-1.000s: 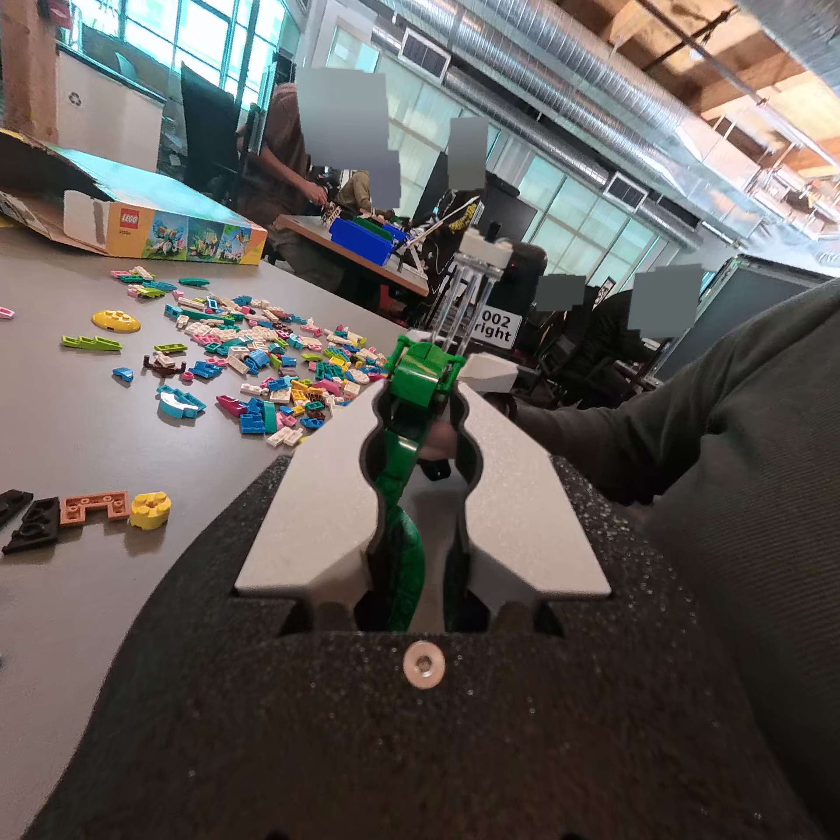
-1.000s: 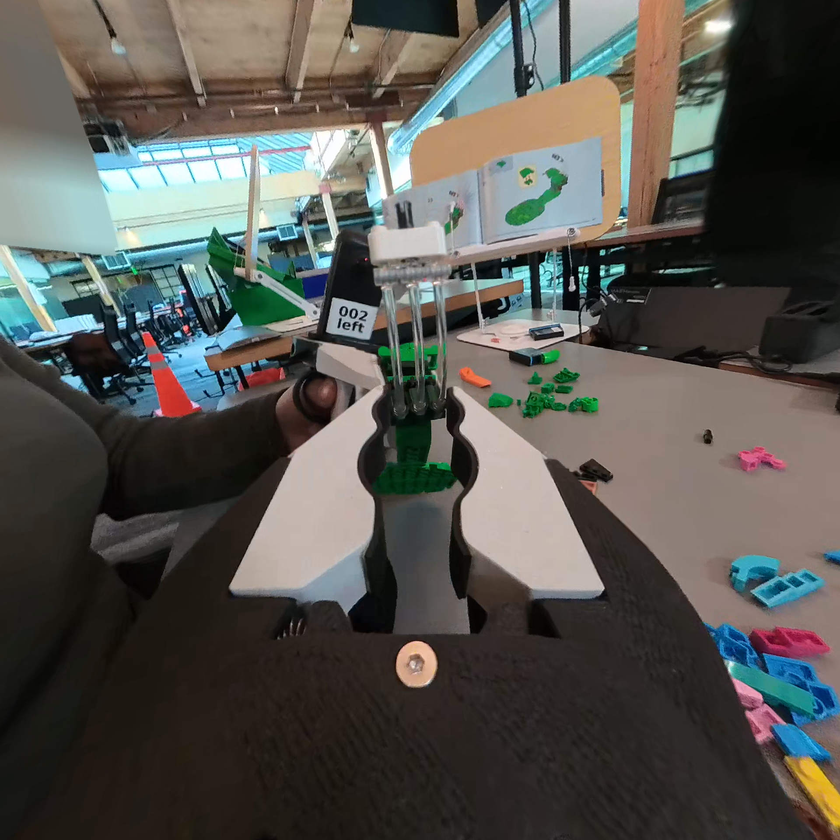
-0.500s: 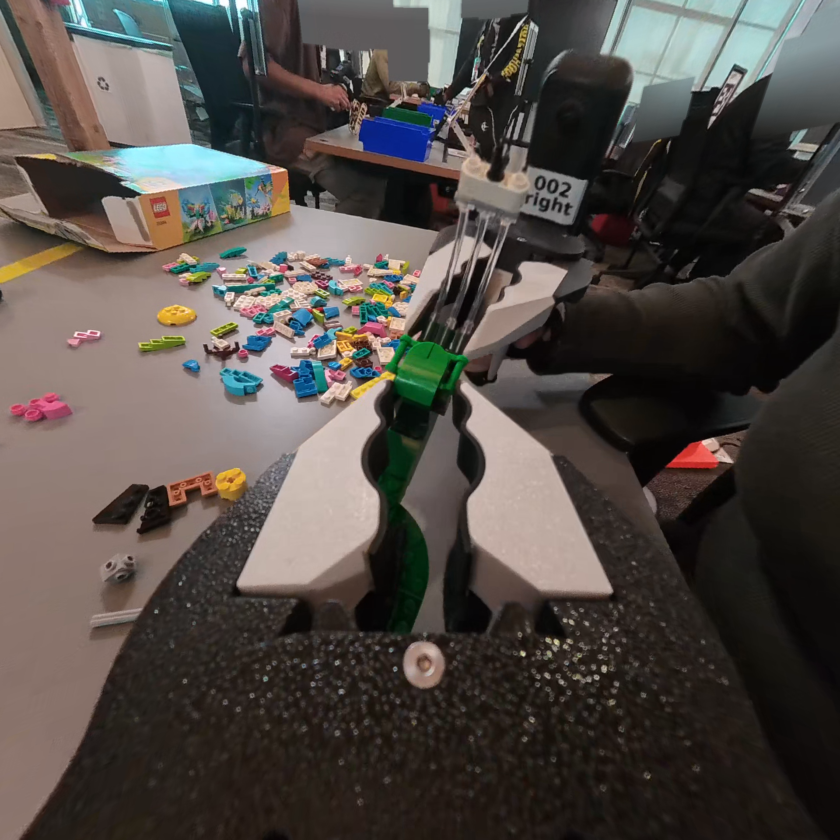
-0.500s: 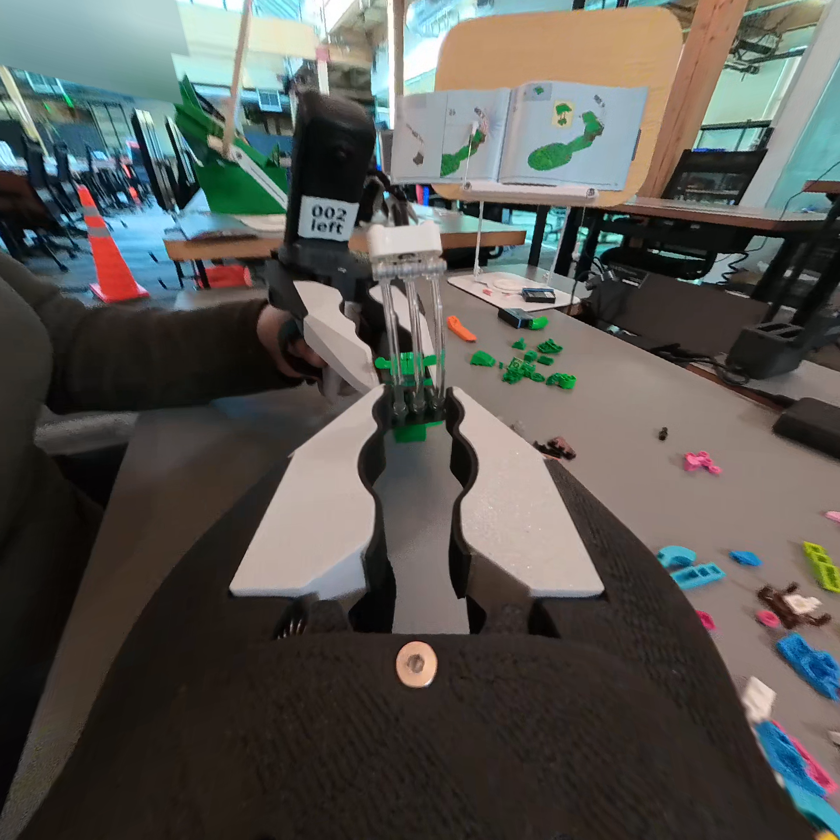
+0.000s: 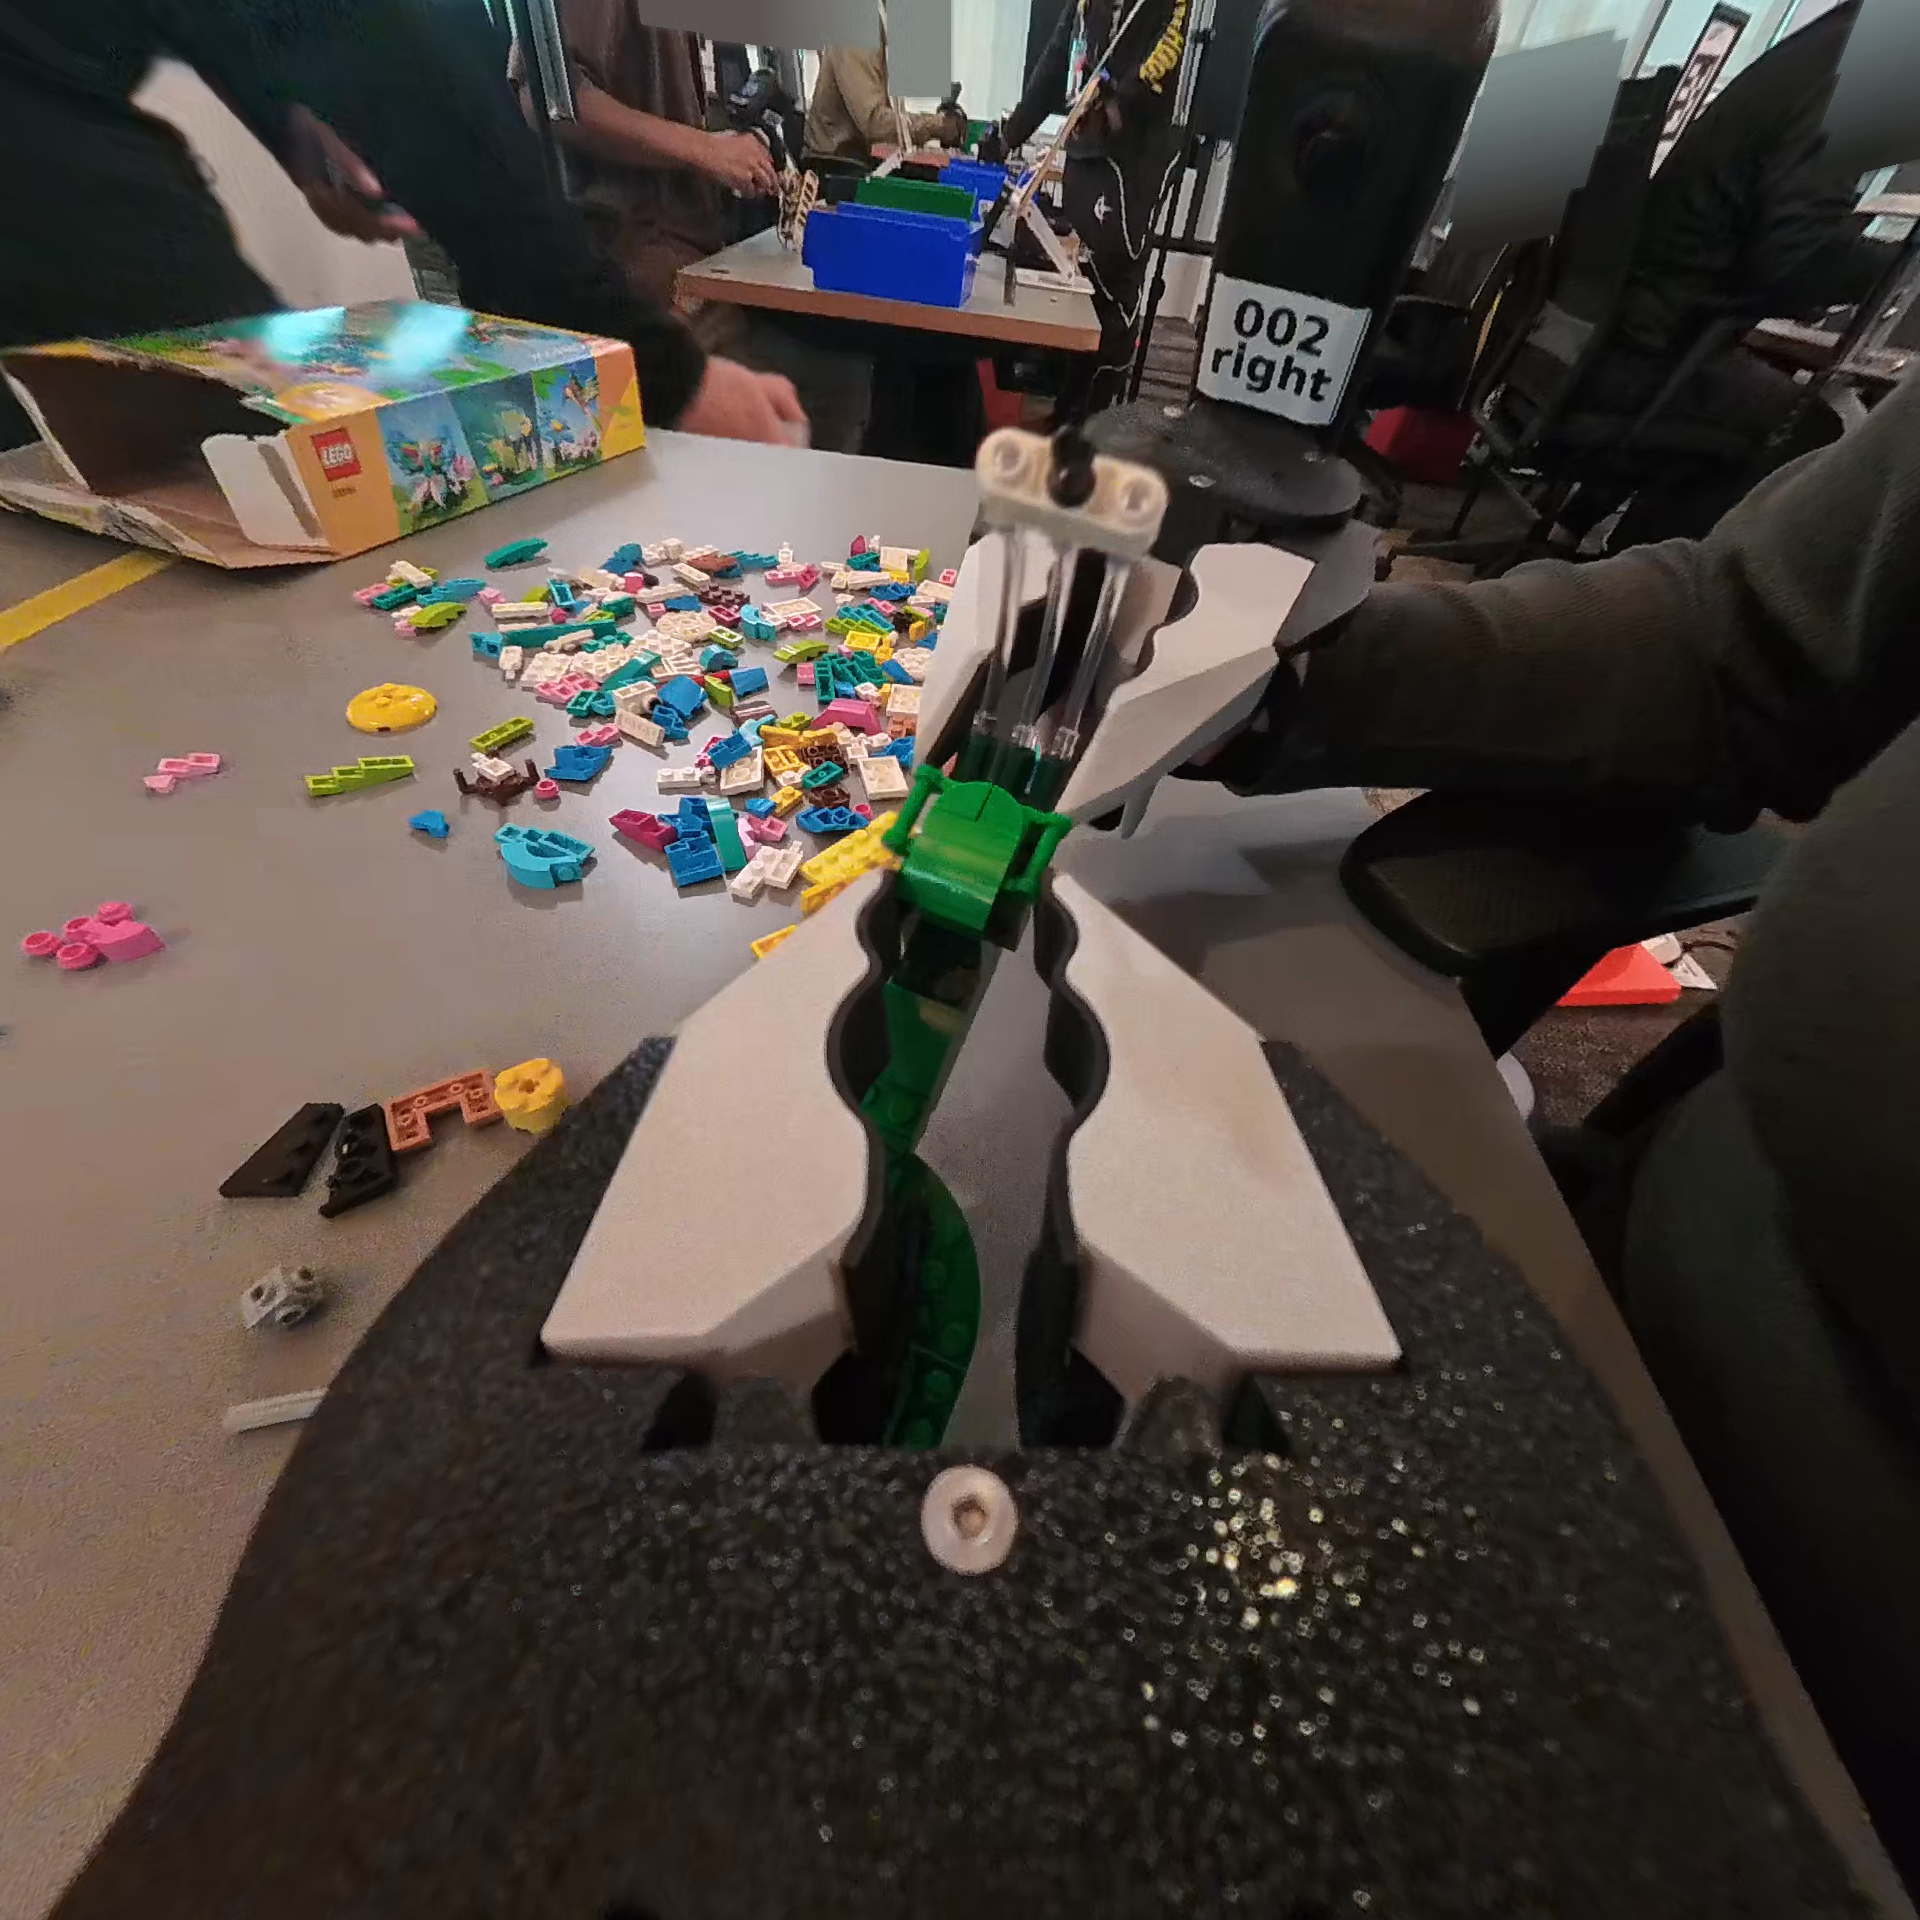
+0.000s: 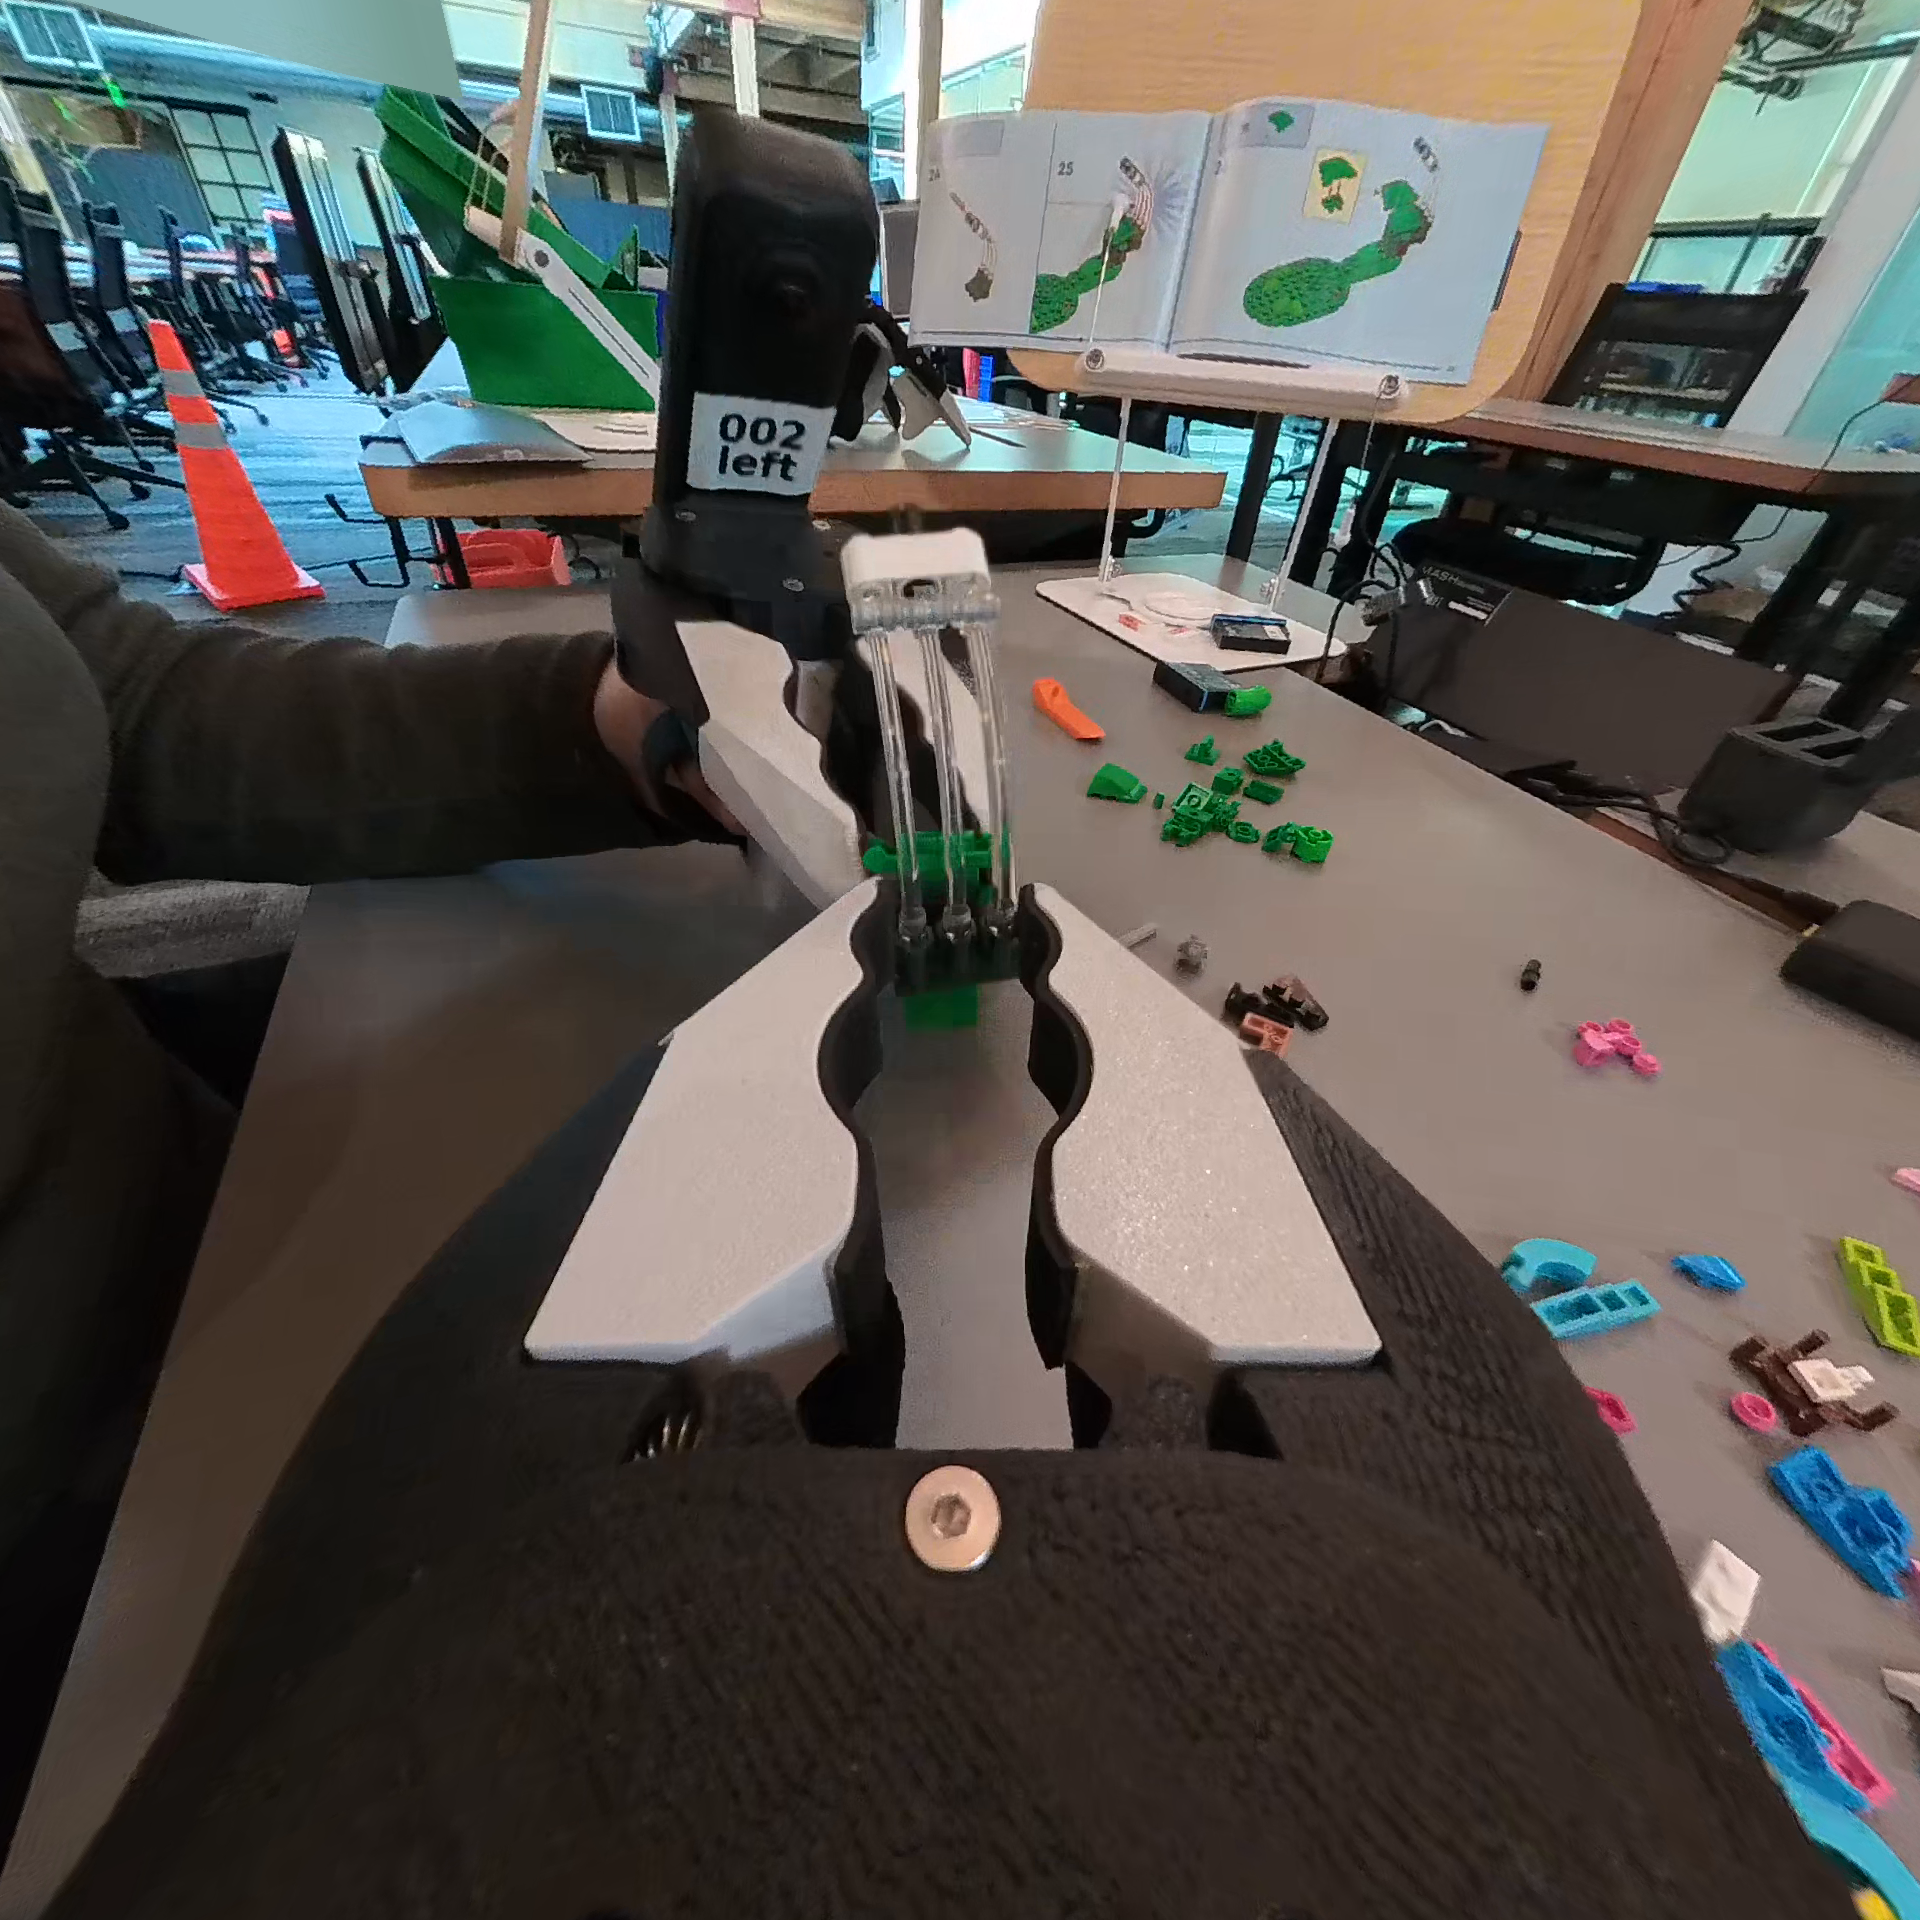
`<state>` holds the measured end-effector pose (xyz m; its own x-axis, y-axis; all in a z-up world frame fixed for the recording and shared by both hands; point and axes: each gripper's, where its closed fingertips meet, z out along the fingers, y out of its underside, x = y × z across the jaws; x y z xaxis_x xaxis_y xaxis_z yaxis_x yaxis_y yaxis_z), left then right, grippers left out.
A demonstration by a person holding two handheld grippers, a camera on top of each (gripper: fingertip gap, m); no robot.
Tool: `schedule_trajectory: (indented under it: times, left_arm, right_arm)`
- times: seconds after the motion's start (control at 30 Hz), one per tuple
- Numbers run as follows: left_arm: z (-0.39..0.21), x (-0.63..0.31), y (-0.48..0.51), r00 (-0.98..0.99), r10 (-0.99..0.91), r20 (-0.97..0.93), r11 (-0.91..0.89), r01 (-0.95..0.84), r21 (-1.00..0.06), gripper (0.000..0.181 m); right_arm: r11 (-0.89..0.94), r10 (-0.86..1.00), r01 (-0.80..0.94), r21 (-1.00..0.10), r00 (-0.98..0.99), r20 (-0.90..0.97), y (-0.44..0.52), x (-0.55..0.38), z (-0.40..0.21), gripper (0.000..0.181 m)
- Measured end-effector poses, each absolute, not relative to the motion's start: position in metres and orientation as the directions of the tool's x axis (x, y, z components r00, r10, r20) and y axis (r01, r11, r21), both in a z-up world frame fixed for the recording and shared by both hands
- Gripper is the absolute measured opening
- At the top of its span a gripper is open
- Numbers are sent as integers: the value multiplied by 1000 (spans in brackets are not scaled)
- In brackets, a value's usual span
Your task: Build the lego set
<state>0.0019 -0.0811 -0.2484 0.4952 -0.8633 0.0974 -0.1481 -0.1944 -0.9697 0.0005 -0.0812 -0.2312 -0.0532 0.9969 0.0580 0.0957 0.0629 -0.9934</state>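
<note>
Bare table (image 5: 312, 1039) left of left tool (image 5: 961, 883), loose brick pile (image 5: 707, 707) ahead, right tool (image 5: 1049, 727) blocking front

green lego stem (image 5: 971, 852), grey table (image 5: 312, 987), orange cone (image 6: 213, 488)

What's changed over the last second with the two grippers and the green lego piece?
Both grippers tipped downward: the views swung from the ceiling to the table, and the right gripper now sits closer to the left gripper. Nothing was let go. The left jaws stay clamped on the green lego build, and the right jaws stay closed on the base of the clear-rod piece where it joins the green build.
</note>
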Motion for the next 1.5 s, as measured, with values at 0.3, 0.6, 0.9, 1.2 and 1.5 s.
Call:
schedule_trajectory:
  times: [0.3,0.6,0.9,1.2,1.5]
  left_arm:
    - [-265,4,-79,500,-855,137,-260,-185,-948,23]
    - [-293,-4,-75,561,-815,145,-368,-308,-877,24]
    - [-305,-6,-76,572,-804,162,-416,-346,-841,24]
    - [-308,-4,-86,536,-794,286,-507,-325,-799,25]
    - [-311,-15,-97,480,-873,83,-345,-488,-802,77]
  right_arm:
    - [-20,998,128,-992,-64,-29,-78,-1,-247,22]
    - [-95,990,274,-957,-73,-119,-78,-6,-275,22]
    - [-162,981,296,-941,-55,-186,-75,-4,-278,22]
    - [-213,972,233,-949,-44,-229,-67,3,-265,23]
    - [-214,971,200,-956,-62,-230,-70,9,-258,22]
